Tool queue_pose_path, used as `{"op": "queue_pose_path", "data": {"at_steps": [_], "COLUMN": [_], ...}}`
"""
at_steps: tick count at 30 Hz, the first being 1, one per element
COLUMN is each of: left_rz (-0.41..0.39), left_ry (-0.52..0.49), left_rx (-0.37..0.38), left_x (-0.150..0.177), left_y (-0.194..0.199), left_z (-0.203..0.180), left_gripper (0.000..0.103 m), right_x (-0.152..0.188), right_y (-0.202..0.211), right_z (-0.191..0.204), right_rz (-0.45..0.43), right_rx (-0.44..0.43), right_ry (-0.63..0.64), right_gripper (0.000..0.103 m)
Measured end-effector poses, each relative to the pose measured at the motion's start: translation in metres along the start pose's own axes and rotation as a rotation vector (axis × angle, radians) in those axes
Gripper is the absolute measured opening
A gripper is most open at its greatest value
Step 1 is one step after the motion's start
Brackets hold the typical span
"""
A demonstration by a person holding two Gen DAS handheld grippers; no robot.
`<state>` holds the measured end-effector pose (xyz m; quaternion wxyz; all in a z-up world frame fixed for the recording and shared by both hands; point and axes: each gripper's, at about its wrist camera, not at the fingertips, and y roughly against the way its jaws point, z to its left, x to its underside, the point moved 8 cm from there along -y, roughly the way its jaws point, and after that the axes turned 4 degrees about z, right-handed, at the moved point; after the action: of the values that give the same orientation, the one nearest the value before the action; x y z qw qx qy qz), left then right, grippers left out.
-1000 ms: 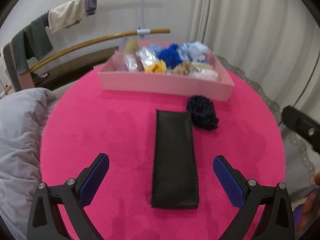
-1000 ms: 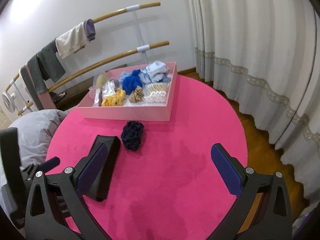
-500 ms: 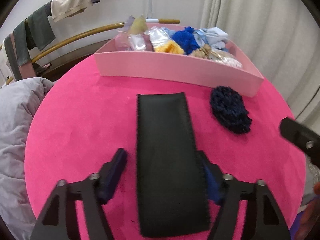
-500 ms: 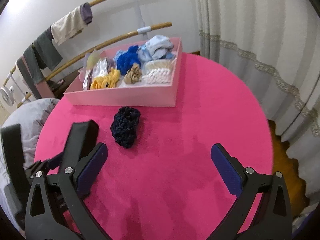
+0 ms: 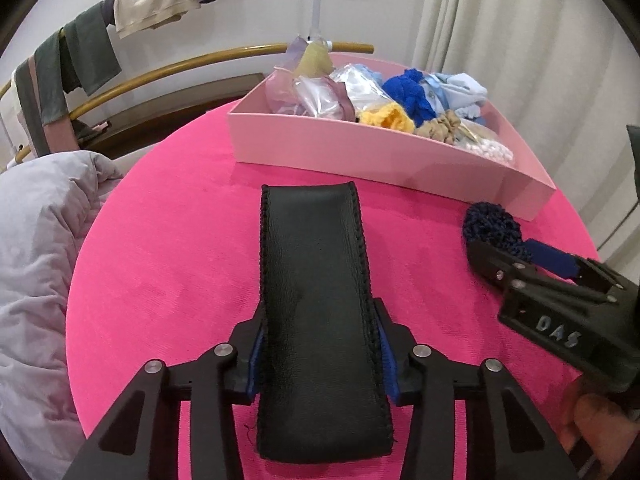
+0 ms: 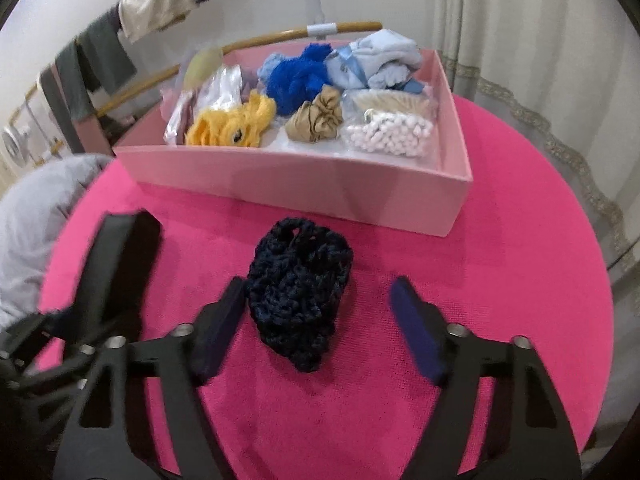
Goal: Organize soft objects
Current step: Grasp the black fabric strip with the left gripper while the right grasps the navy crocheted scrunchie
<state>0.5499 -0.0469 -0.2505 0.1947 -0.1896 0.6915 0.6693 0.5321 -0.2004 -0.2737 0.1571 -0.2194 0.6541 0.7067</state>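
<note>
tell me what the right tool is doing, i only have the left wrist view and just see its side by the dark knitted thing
Observer: The right tool straddles the knitted pouch. Its jaws have just been closing, but one finger stands clear of it, so no grip yet.
Operator: any room in the box for it
Observer: Yes. Bare floor shows in the pink box, between the yellow knit and the tan scrunchie.
</note>
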Motion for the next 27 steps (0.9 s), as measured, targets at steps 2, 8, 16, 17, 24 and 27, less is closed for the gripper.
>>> {"op": "queue_pose_path", "data": {"at_steps": [2, 8, 16, 17, 24, 27], "left_rz": [-0.005, -0.023, -0.053, -0.057, -0.086, -0.101], "left_ry": [-0.003, 0.003, -0.007, -0.007, -0.017, -0.017], "left_rx": [0.001, 0.012, 0.027, 0.028, 0.029, 0.025], "left_x": [0.0, -0.001, 0.004, 0.004, 0.008, 0.009], "left_y": [0.002, 0.013, 0.038, 0.041, 0.067, 0.079], "left_z": [0.001, 0.002, -0.004, -0.005, -0.012, -0.013], "left_gripper": [0.036, 0.033, 0.031, 0.031, 0.031, 0.031], "right_x": [0.002, 0.009, 0.02, 0.021, 0.024, 0.023], "right_y": [0.002, 0.016, 0.048, 0.053, 0.08, 0.091], "right_z": [0.004, 0.001, 0.001, 0.002, 0.006, 0.007], "right_rz": [-0.009, -0.016, -0.041, -0.044, -0.081, -0.101], "right_rx": [-0.006, -0.066, -0.101, -0.107, -0.122, -0.125], "right_ry": [0.023, -0.003, -0.015, -0.014, -0.012, -0.009], "right_gripper": [0.032, 0.014, 0.014, 0.014, 0.014, 0.014]}}
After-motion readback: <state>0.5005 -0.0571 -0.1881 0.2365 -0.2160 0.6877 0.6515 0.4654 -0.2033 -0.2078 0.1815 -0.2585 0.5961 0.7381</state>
